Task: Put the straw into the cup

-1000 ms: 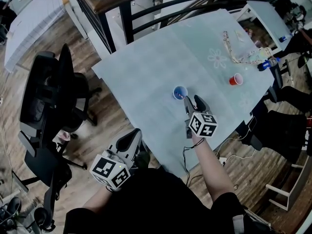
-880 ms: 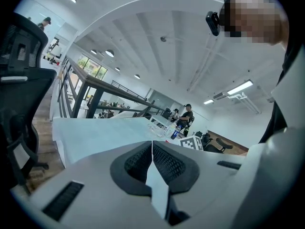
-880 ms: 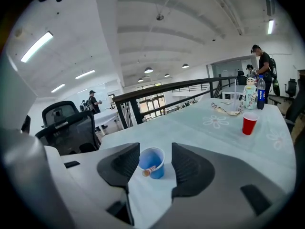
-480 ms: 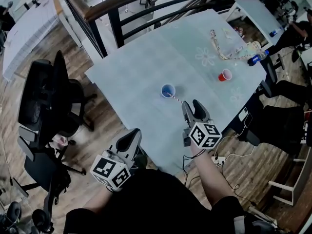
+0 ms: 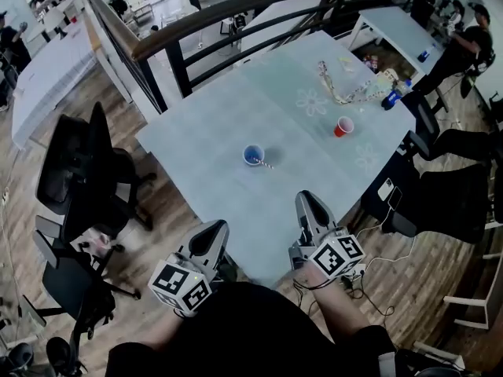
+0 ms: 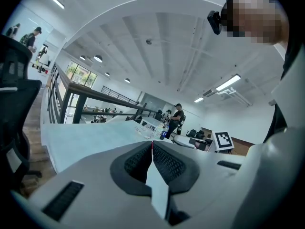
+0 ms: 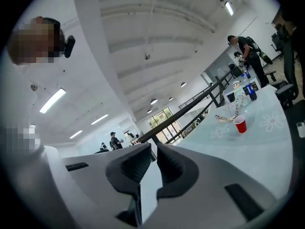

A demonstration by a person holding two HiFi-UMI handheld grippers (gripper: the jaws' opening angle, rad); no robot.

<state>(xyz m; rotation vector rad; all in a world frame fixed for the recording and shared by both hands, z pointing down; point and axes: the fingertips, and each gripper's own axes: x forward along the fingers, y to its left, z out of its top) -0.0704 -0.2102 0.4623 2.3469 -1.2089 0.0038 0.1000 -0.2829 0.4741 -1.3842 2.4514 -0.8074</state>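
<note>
**Item 1, blue cup**: stands upright near the middle of the pale tabletop, nothing touching it.

**Item 2, straw**: striped. One end is inside the blue cup; the rest leans over the rim toward 4 o'clock. By this lie, the task looks done.

**Item 3, red cup**: upright at 2 o'clock from the blue cup, well apart from it. It has no part in the task.

**Item 4, right gripper**: at the tabletop's near edge, 5 o'clock from the blue cup and clear of it. Its jaws are closing, with only a narrow slit left and nothing between them.

**Item 5, left gripper**: off the tabletop's near edge, at 7 o'clock from the blue cup. Its jaw tips are together and it carries nothing.

**Item 6, office chairs**: on the wood floor at 9 o'clock.

**Hazards, as judged**
- The straw rests on the rim at a slant, so a knock to the tabletop could roll it round or tip it out.
- The cup looks light and seems empty, so the straw's overhang toward 4 o'clock may help topple it if jarred.
- A gripper swung back across the near edge could catch the straw's free end.
</note>
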